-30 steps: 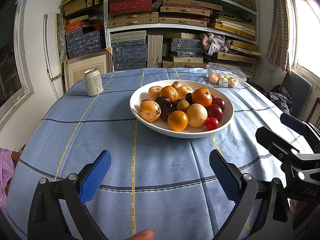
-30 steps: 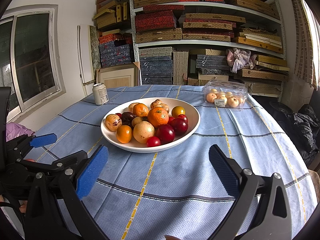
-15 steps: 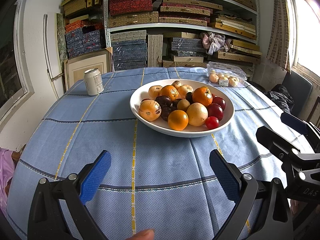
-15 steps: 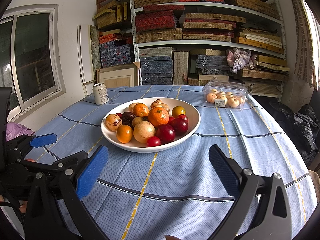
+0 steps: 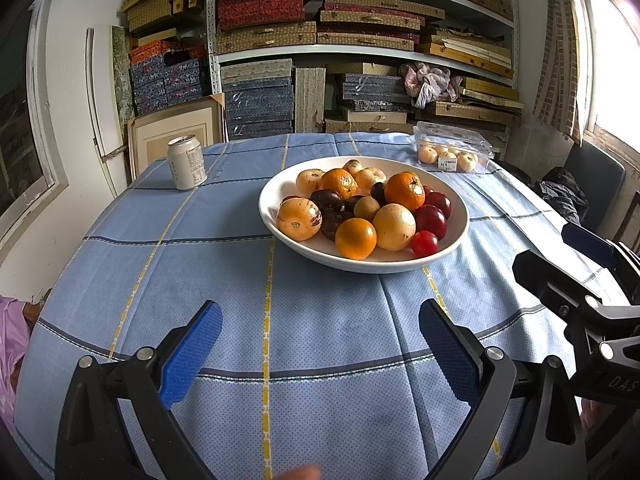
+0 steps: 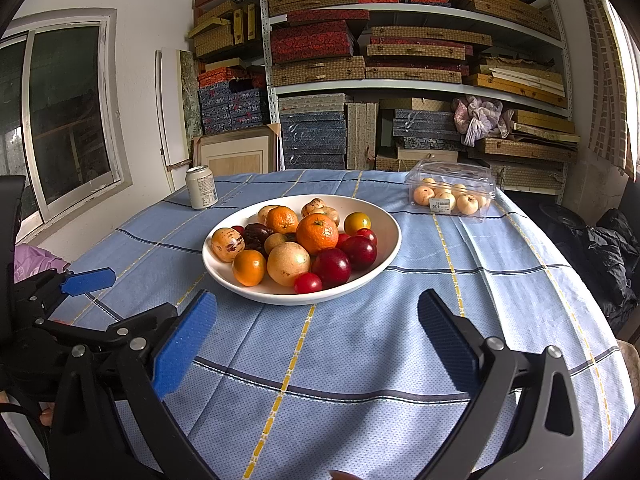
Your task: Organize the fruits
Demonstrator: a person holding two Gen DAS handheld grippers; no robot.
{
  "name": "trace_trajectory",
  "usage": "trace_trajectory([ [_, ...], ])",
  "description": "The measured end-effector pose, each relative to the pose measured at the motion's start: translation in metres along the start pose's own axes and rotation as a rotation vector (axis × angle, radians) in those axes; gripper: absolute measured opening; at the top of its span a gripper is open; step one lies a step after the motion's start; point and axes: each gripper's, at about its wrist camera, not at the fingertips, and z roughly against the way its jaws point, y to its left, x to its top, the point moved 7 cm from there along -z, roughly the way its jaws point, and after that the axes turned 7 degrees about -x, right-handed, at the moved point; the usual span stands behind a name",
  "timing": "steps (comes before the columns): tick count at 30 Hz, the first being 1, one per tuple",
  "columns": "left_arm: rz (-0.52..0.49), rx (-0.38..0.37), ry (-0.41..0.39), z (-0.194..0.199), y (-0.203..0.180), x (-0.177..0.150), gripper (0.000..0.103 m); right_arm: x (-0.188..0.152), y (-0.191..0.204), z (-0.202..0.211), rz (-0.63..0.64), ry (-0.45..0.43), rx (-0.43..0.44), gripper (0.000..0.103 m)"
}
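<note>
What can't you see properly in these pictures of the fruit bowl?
- Fruits low in the white bowl: both views, hidden by the fruit on top.
- Label on the clear fruit box: both views, print too small.
- Writing on the can: too small and blurred.
- Near table edge: hidden behind the open left gripper and open right gripper.

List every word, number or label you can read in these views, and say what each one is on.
"DAS": embossed on the black body of the right hand-held gripper, cut off at the frame edge.
Drink can: printed text, too small to read.
White price sticker on the clear fruit box: digits, too blurred to read.
Nothing else bears legible text.
</note>
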Motion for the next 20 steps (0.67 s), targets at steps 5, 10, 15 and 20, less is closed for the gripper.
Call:
trace_trajectory([
  [5, -0.007, 0.03, -0.022, 0.002, 0.001, -0.005, 0.099, 0.0, 0.0, 0.0, 0.002, 0.0, -0.002, 0.099],
  [10, -0.036, 0.045, -0.048, 0.007, 0.0, -0.012, 0.099, -0.001, 0.001, 0.0, -0.003, -0.004, -0.001, 0.099],
  [15, -0.044, 0.026, -0.035, 0.008, -0.002, -0.008, 0.099, -0.003, 0.0, -0.001, -0.002, -0.006, -0.002, 0.099],
  [20, -0.045, 0.03, -0.029, 0.012, -0.001, -0.01, 0.099, -0.004, -0.001, -0.002, 0.0, -0.005, -0.002, 0.099],
])
